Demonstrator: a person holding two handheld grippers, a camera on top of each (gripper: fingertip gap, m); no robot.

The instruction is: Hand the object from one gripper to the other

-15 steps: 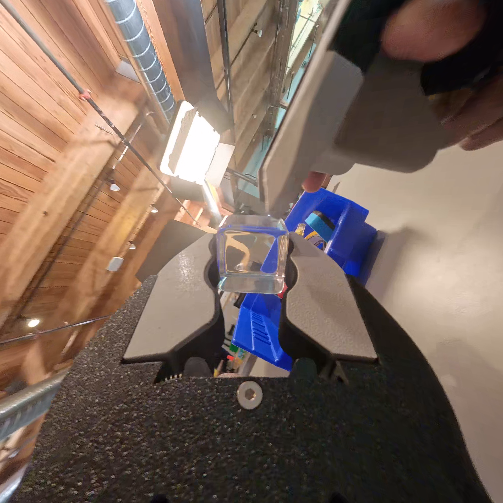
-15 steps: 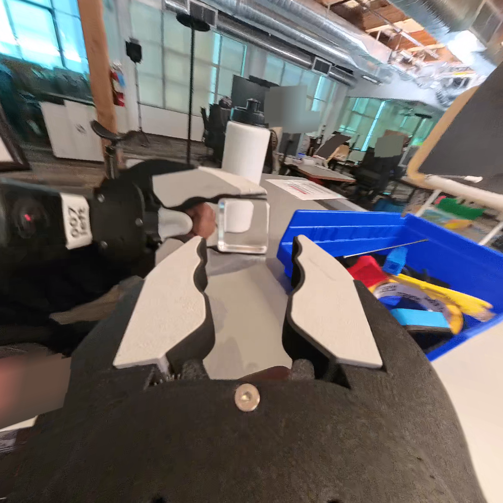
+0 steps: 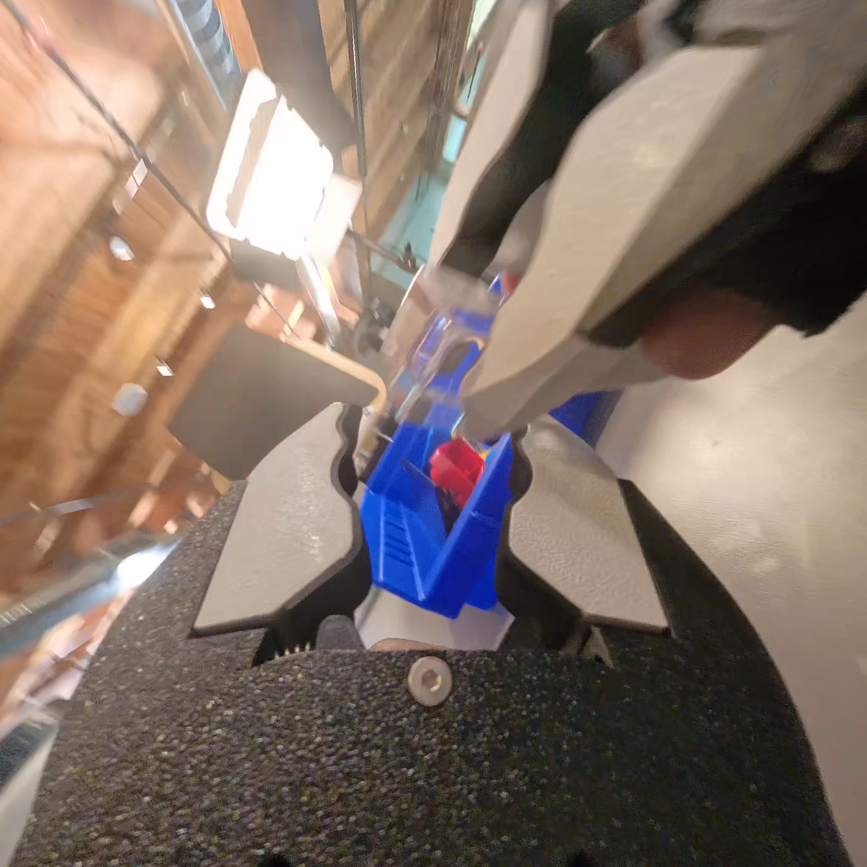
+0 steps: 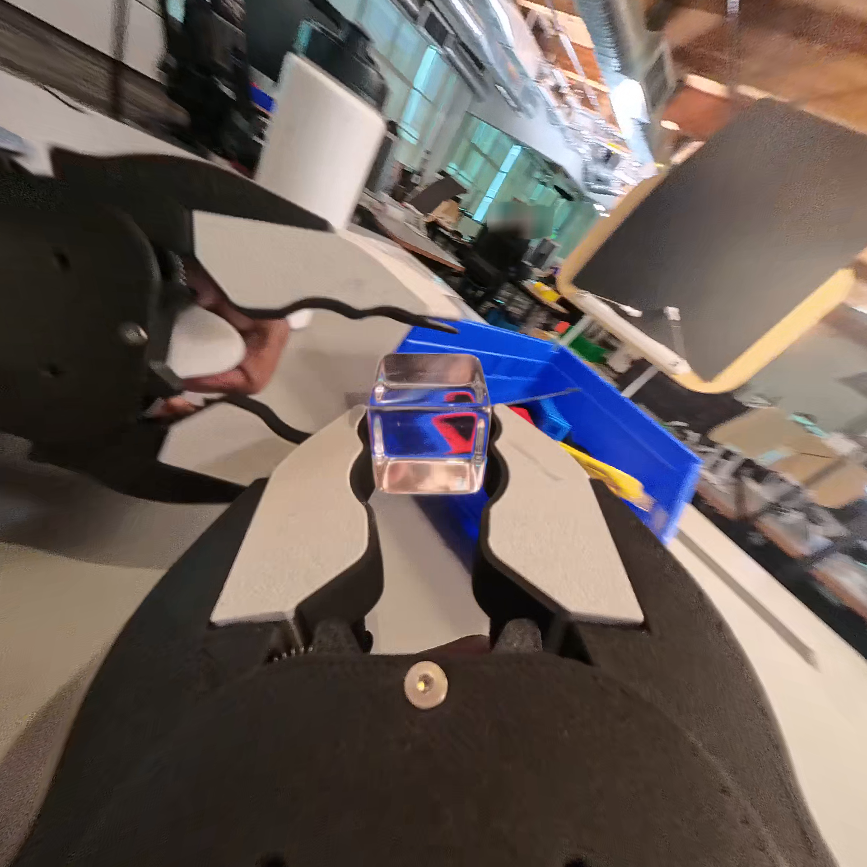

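Note:
A clear cube (image 4: 429, 436) sits between the fingertips of my right gripper (image 4: 429, 429), which is shut on it and holds it in the air. My left gripper (image 3: 434, 436) is open and empty, with its jaws spread wide. In the left wrist view the right gripper (image 3: 455, 333) comes in from the upper right with the blurred cube (image 3: 436, 338) just beyond my left fingertips. In the right wrist view the left gripper (image 4: 370, 375) shows at the left, open, its fingers apart from the cube.
A blue bin (image 4: 610, 413) with red, yellow and blue items stands on the grey table (image 4: 70, 586) behind the cube; it also shows in the left wrist view (image 3: 408, 539). A white paper roll (image 4: 323, 140) stands at the back. A black board with a wooden rim (image 4: 727, 234) hangs at the right.
The cube has passed from the left gripper to the right. The left gripper has opened and let go; the right gripper has shut on the cube.

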